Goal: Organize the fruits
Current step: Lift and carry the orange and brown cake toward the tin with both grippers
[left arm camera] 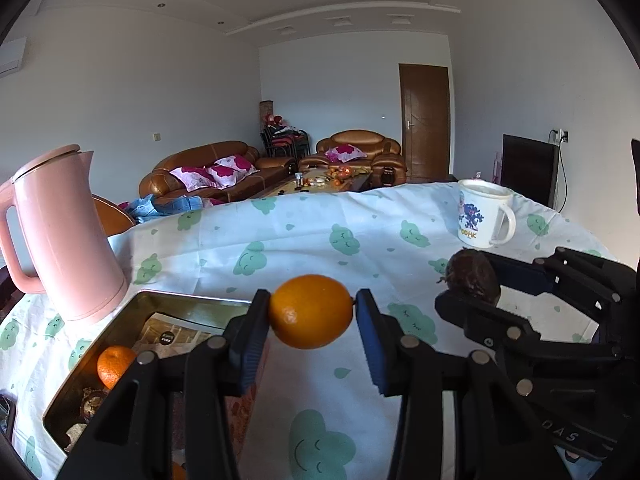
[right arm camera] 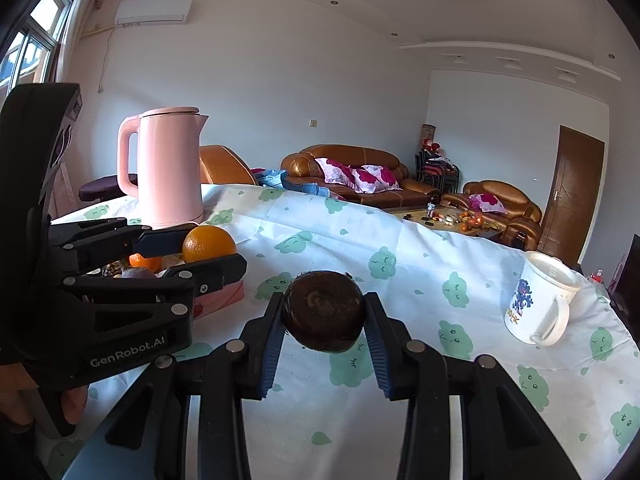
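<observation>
Left hand-held gripper point(left arm camera: 312, 312) clamped on orange point(left arm camera: 310, 311), right hand-held gripper point(right arm camera: 324, 312) on dark brown fruit point(right arm camera: 323, 310), above table point(left arm camera: 280, 240), right of tin point(left arm camera: 120, 320). Risk: round fruit slipping, rolling off.

two chunky black plastic grippers, left gripper point(left arm camera: 312, 312) and right gripper point(right arm camera: 324, 312), blue ribbed pads point(left arm camera: 370, 336) on the fingers, round silver screw heads at the joints, white GenRobot.AI lettering point(right arm camera: 127, 351) on the left one's side
</observation>
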